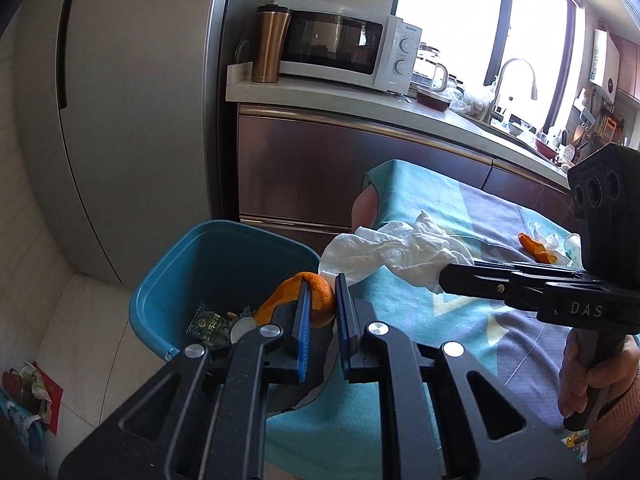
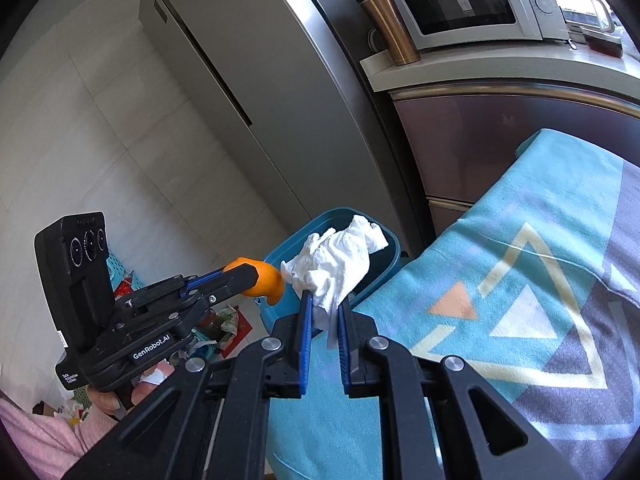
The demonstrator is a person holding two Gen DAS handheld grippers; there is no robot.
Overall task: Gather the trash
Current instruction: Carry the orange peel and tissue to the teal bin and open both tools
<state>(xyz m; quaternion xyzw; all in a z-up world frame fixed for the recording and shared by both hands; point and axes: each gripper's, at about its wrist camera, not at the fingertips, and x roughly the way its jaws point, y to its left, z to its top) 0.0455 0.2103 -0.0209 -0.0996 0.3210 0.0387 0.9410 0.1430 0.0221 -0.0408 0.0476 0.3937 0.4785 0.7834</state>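
Note:
My left gripper (image 1: 323, 284) is shut on an orange peel (image 1: 320, 300) and holds it over the near rim of a blue trash bin (image 1: 224, 252) beside the table. The bin holds a dark wrapper and scraps. My right gripper (image 2: 323, 300) is shut on a crumpled white tissue (image 2: 336, 260) and holds it above the table edge, just right of the bin (image 2: 288, 248). The tissue (image 1: 400, 248) and right gripper (image 1: 444, 278) also show in the left wrist view; the peel (image 2: 268, 280) and left gripper (image 2: 256, 276) show in the right wrist view.
A teal and grey patterned cloth (image 1: 460, 320) covers the table. More orange peel (image 1: 536, 246) and wrappers lie at its far right. A fridge (image 1: 132, 120) stands behind the bin, with a counter holding a microwave (image 1: 340, 44) and a copper tumbler (image 1: 270, 44). Clutter lies on the floor (image 1: 28, 396).

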